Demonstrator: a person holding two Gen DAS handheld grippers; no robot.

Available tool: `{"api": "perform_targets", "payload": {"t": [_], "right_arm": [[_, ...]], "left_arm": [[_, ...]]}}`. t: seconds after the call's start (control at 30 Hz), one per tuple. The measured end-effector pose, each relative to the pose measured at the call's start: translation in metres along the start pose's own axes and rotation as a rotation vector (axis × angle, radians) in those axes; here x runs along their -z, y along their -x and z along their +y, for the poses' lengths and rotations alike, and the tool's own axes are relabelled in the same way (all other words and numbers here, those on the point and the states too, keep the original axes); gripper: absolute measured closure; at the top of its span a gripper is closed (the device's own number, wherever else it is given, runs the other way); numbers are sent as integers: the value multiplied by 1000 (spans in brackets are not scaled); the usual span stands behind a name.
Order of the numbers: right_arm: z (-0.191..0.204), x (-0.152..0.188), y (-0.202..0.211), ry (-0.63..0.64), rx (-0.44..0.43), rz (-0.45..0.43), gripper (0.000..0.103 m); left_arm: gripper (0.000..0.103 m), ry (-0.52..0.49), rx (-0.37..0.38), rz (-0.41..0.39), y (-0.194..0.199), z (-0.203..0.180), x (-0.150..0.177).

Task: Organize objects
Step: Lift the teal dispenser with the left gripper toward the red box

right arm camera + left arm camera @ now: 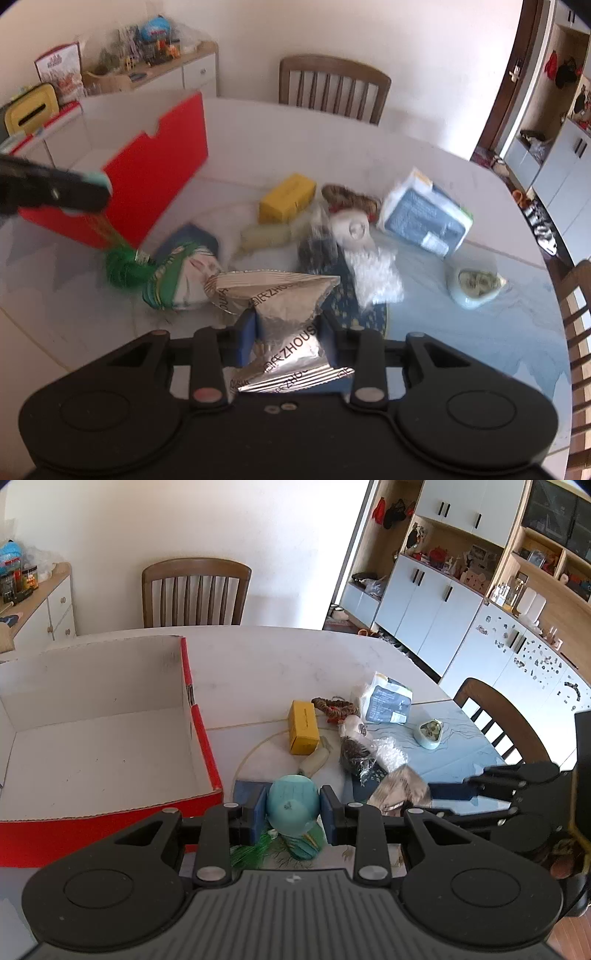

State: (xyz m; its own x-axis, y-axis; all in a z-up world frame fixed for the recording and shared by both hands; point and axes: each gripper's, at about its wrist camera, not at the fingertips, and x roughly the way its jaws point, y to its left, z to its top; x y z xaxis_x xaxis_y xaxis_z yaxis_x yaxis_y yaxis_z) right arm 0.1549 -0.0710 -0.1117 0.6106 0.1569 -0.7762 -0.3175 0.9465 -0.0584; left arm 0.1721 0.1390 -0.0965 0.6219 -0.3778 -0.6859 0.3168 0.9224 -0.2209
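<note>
White table [258, 657], silver foil packet [284, 325] lengthwise between right gripper [288, 332] pads

The left claw [293, 808] grips a teal ball [291, 805] beside the red box [201, 738].

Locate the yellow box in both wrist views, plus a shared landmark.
Left wrist: yellow box sits mid-frame, right of the red carton, beyond the left gripper.
Right wrist: yellow box sits upper centre, right of the red carton.
Shared landmark: the blue-and-white packet, further right.
</note>
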Motion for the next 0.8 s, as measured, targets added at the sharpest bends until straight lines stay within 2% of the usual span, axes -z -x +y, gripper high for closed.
{"api": "perform_targets", "payload": {"t": [0.13,0.27,0.37,0.57,0.8], "right_arm": [[5,-10,10,9,-13,-22,67],[7,-13,12,14,-16,-23,67],[8,-6,10,36,-1,6,67],[-2,26,-10,72,58,117,67],[0,30,1,86,28,85,68]], "left_arm": [[73,-4,13,-6,3,2,1],[73,-30,41,31,-4,0,7],[73,-71,50,63,-9,-5,20],[73,-79,42,110,-25,3,49],[73,-123,15,139,-32,3,71]]}}
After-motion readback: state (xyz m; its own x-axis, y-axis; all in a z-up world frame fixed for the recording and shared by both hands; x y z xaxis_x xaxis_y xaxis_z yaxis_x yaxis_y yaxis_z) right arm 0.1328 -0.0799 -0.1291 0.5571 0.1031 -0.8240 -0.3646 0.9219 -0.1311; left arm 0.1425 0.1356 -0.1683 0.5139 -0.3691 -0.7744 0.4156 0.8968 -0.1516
